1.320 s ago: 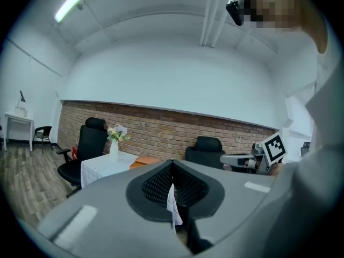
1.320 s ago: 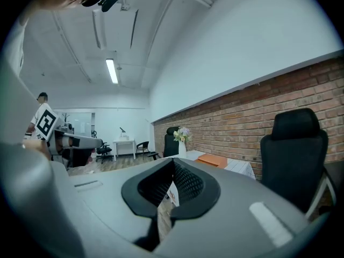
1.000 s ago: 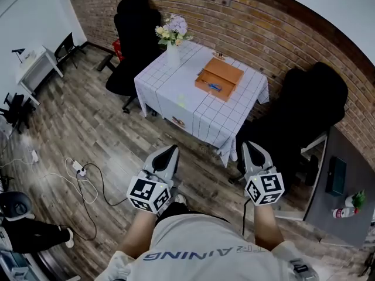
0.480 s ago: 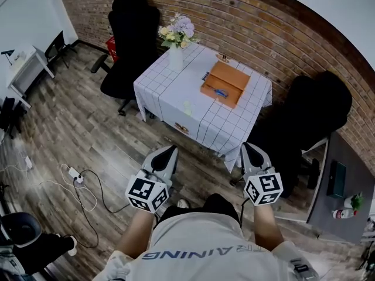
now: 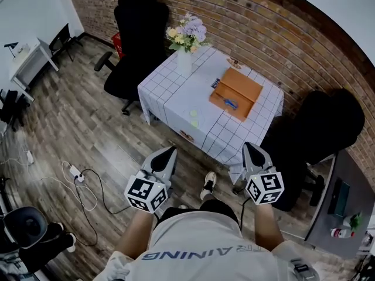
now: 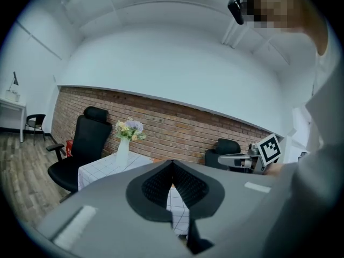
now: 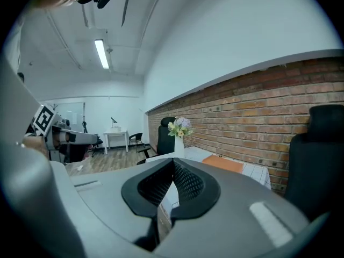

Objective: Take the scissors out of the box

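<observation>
An open wooden box (image 5: 237,92) lies on the far right part of a table with a white checked cloth (image 5: 176,98). Blue-handled scissors (image 5: 229,103) lie inside the box. In the right gripper view the box (image 7: 226,163) shows as an orange slab past the jaws. Both grippers are held out in front of me over the wooden floor, short of the table. My left gripper (image 5: 169,151) is shut and empty, its pads (image 6: 161,184) meeting. My right gripper (image 5: 249,147) is shut too, with nothing between its pads (image 7: 185,181).
A white vase of flowers (image 5: 186,47) stands at the table's back corner, and a small pale object (image 5: 194,117) near its front edge. Black office chairs (image 5: 136,37) (image 5: 328,124) flank the table. Cables (image 5: 82,177) lie on the floor at left; a grey desk (image 5: 345,201) is at right.
I have walked nearer to the table: it and the box sit lower and further right in the head view. Both grippers came forward with me and stayed shut.
</observation>
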Tool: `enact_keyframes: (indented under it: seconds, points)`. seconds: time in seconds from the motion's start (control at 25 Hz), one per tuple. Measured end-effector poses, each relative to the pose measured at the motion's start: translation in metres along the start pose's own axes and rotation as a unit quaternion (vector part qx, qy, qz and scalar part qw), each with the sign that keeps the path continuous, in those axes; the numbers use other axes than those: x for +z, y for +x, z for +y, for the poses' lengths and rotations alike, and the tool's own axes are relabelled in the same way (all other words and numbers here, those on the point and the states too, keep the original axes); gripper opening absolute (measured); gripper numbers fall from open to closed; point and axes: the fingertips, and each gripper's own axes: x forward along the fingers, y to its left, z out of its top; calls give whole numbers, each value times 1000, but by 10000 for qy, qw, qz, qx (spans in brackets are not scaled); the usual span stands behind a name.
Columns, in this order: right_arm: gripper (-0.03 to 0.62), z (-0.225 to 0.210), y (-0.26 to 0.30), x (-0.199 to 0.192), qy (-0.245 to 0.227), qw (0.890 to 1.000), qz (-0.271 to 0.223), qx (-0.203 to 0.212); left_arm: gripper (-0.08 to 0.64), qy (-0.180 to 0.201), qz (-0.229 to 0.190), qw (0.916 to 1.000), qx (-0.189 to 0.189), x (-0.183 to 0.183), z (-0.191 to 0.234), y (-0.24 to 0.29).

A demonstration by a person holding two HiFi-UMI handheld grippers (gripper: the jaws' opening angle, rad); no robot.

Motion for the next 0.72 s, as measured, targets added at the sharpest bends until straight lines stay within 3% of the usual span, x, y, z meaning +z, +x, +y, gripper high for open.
enact_keyframes:
  seconds: [0.28, 0.72]
  points:
    - [15, -63, 63, 14, 145, 9999, 56, 8, 2, 92, 33, 9999, 46, 24, 20, 87]
    - [15, -186, 141, 42, 318, 9995, 40, -31, 2, 210, 146, 9997, -28, 53, 17, 235]
